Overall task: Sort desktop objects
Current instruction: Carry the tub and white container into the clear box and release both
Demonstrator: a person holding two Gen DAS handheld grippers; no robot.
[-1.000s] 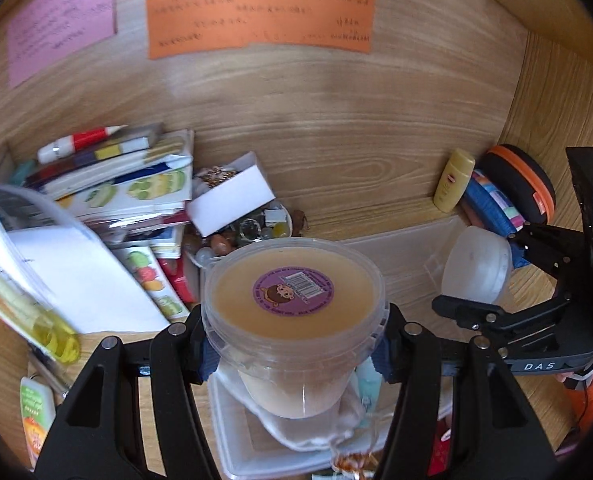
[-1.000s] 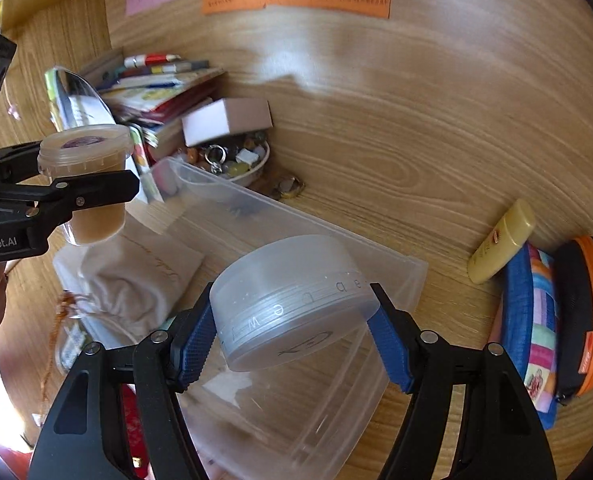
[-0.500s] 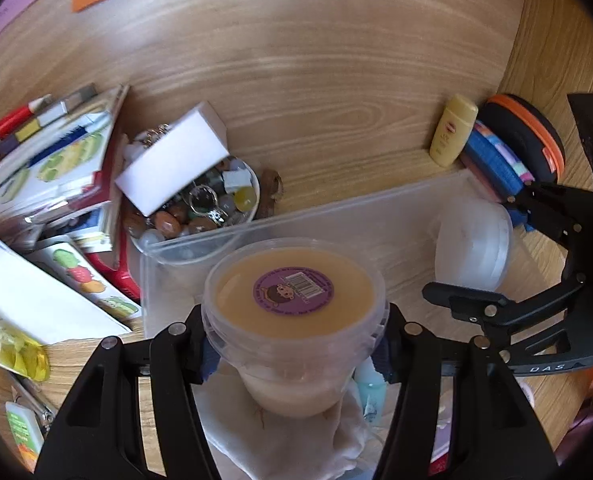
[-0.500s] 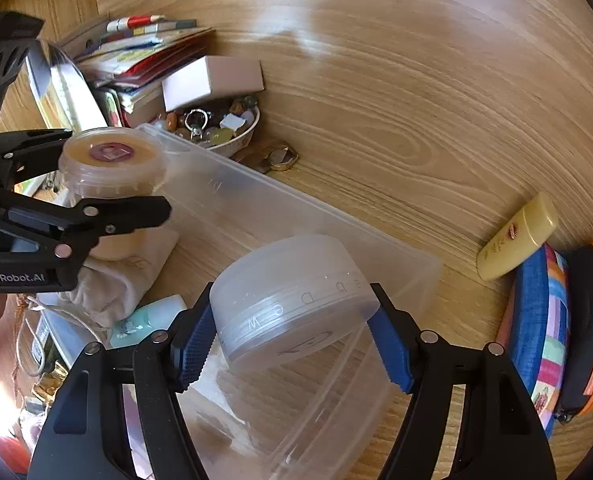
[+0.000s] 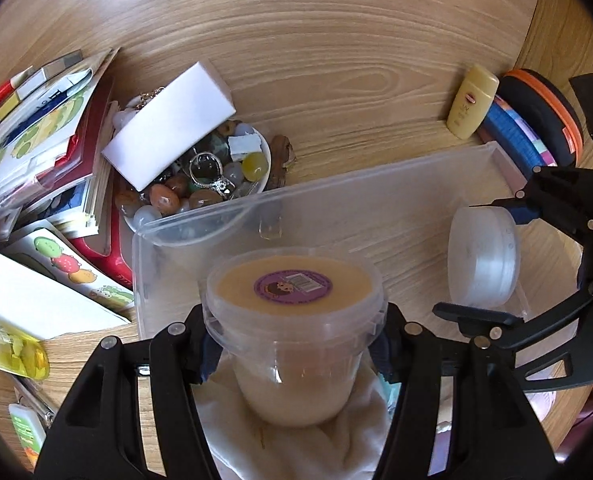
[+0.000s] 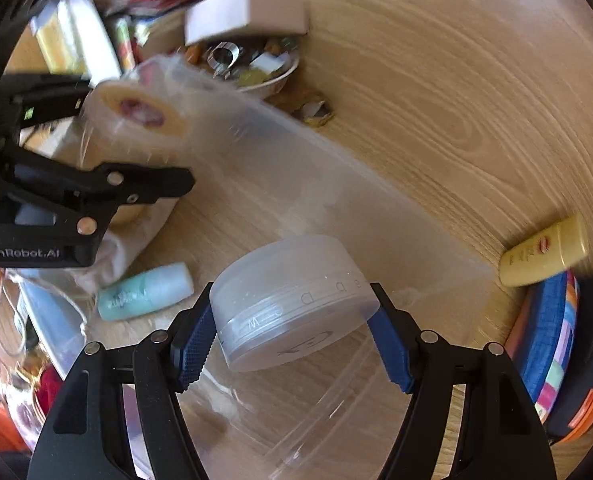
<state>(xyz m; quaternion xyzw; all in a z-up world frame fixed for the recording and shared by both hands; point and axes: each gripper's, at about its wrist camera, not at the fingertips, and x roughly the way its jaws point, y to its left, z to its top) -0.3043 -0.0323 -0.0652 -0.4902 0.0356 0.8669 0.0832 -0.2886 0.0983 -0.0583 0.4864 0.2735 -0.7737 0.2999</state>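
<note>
Both tools have come lower and closer over the clear bin since a second ago, and the wall notes have slid out of sight.

Left wrist view: the left tool (image 5: 294, 354) is clenched on the tub of tan paste (image 5: 294, 312), gripped just under its rim so the lid stays level. It hangs upright above the near end of the clear bin (image 5: 200, 224), over a white cloth (image 5: 336, 444), probably for lowering inside. A bowl of stones (image 5: 200, 176) sits just beyond the bin wall.

Right wrist view: the right tool (image 6: 292, 340) is clamped on the frosted round case (image 6: 292, 304), tilted, poised over the bin's other end above the surface (image 6: 456, 80). A teal bottle (image 6: 146, 290) lies nearby.
</note>
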